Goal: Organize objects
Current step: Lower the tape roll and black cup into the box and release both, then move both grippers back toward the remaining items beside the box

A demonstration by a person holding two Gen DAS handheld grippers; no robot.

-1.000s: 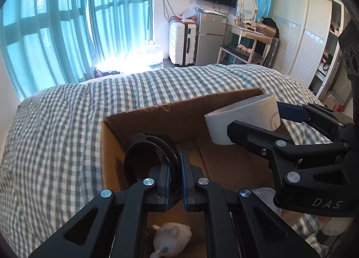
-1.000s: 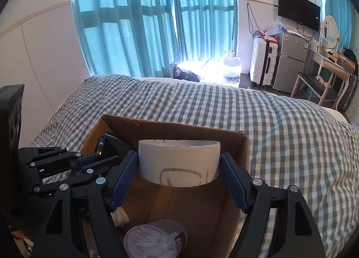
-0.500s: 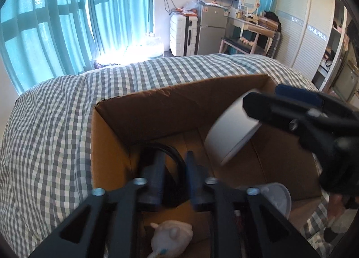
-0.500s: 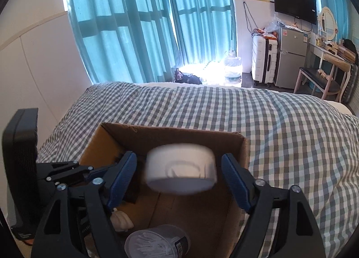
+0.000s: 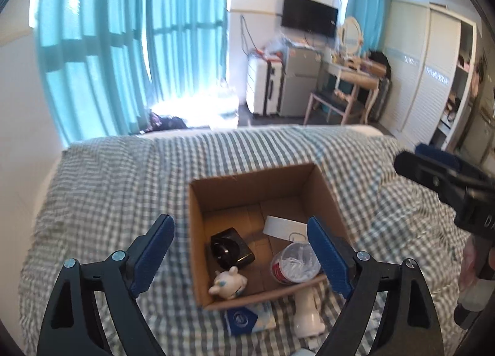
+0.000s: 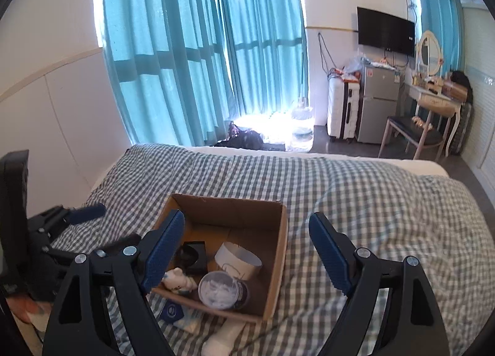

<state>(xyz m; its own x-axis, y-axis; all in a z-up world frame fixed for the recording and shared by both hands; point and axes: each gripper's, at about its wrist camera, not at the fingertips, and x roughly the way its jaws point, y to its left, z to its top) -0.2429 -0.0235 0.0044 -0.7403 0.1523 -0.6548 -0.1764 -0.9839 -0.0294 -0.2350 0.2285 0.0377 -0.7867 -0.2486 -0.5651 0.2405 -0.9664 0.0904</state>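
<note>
1. Cardboard box (image 5: 328,198) sitting on the checked bedspread (image 5: 117,176), below and ahead of both grippers, touched by neither.
2. Inside: white tape roll (image 6: 238,260) on its side, black holder (image 5: 232,250), small white figurine (image 5: 229,283), clear tub of cotton swabs (image 6: 221,289).
3. Just outside the near wall: blue packet (image 5: 244,319) and a white bottle (image 5: 307,312) lying on the bedspread.
4. Left gripper (image 5: 241,253) spread wide, jaws just been opening, nothing between them, just air over the box.
5. Right gripper (image 6: 247,250) also wide, opened a bit further, gripping nothing.
</note>
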